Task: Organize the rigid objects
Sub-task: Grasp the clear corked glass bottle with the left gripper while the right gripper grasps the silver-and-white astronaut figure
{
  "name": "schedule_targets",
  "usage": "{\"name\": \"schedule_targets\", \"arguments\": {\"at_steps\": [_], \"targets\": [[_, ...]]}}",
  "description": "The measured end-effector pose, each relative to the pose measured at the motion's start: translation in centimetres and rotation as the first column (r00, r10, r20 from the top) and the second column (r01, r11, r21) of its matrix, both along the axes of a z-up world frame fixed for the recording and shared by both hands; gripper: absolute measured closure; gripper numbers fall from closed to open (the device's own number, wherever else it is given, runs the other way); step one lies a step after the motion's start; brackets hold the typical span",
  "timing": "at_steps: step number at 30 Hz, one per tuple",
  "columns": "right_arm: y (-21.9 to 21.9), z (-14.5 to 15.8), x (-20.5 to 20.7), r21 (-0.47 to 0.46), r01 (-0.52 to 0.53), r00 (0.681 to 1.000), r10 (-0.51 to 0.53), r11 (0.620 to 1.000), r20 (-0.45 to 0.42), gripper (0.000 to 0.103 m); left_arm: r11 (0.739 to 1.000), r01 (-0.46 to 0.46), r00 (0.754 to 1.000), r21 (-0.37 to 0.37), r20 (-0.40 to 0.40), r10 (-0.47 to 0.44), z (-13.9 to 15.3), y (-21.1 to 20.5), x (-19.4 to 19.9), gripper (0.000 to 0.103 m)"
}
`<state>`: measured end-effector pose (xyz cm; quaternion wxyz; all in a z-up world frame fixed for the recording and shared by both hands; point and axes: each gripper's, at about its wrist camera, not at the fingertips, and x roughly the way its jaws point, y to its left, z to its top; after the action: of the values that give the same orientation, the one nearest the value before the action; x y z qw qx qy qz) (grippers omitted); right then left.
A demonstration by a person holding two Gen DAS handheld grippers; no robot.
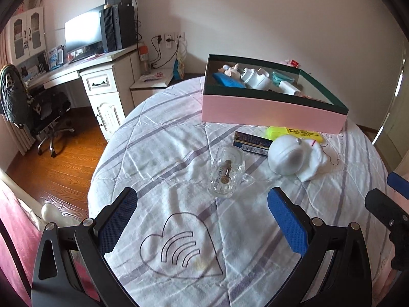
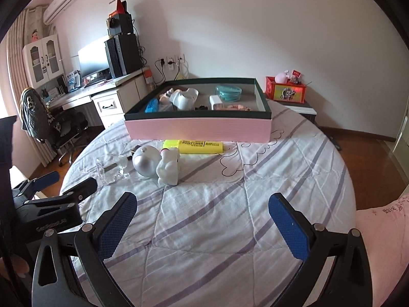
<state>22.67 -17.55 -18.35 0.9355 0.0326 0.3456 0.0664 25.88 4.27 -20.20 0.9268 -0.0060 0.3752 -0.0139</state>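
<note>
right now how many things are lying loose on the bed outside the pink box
4: a clear glass bottle nearest the left gripper, a dark blue box behind it, a white astronaut figure, and a yellow highlighter box by the pink box. Others may be hidden.

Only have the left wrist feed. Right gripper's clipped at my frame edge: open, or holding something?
Observer: The right gripper is open, with nothing between its fingers, over the quilt.
Operator: Room left in the box? Its near wall blocks my view.
Observer: Yes, the pink box shows bare grey floor in its back right corner.
Operator: Anything past the box?
Observer: A red box on a nightstand beside the bed.
</note>
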Motion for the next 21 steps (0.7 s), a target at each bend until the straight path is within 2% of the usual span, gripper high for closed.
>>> {"name": "schedule_targets", "arguments": {"at_steps": [4,8,13,15,17,18,19,20,21], "targets": [[0.3,-1.3,1.9,-0.004,0.008,0.999,-0.008,1.0,-0.043,0.0,1.0,-0.013,0.998,0.02,-0.054,0.014,-1.4,-0.2,2.7,0.0],[0.8,-2.1,3.4,-0.006,0.01,0.997,-0.01,1.0,-0.074,0.0,1.0,0.002,0.998,0.031,-0.067,0.0,-1.9,-0.3,3.8,0.001],[1.4,-2.6,4.8,-0.01,0.01,0.996,-0.011,1.0,-0.093,0.0,1.0,0.018,0.997,0.008,-0.073,-0.017,-2.0,-0.1,4.2,0.003],[1.6,-2.7,5.2,-0.012,0.009,0.995,-0.01,1.0,-0.097,0.0,1.0,0.024,0.996,0.006,-0.08,-0.024,-2.2,0.0,4.6,0.022],[1.6,-2.6,5.3,-0.012,0.015,0.996,-0.016,1.0,-0.092,0.0,0.999,0.043,0.995,0.001,-0.089,-0.042,-2.4,0.0,4.9,0.033],[1.6,-2.6,5.5,-0.017,0.013,0.995,-0.014,1.0,-0.094,0.0,0.999,0.048,0.995,0.002,-0.084,-0.048,-2.4,-0.1,4.9,0.043],[1.5,-2.5,5.5,-0.026,0.016,0.996,-0.018,1.0,-0.091,0.0,0.998,0.06,0.995,0.001,-0.074,-0.06,-2.3,-0.2,4.9,0.053],[1.3,-2.3,5.5,-0.034,0.028,0.996,-0.031,0.999,-0.087,0.0,0.997,0.08,0.994,-0.002,-0.068,-0.08,-2.2,-0.3,4.9,0.074],[0.9,-2.1,5.6,-0.034,0.044,0.995,-0.047,0.998,-0.083,0.0,0.997,0.081,0.995,-0.002,-0.065,-0.081,-2.2,-0.4,4.9,0.073]]}}
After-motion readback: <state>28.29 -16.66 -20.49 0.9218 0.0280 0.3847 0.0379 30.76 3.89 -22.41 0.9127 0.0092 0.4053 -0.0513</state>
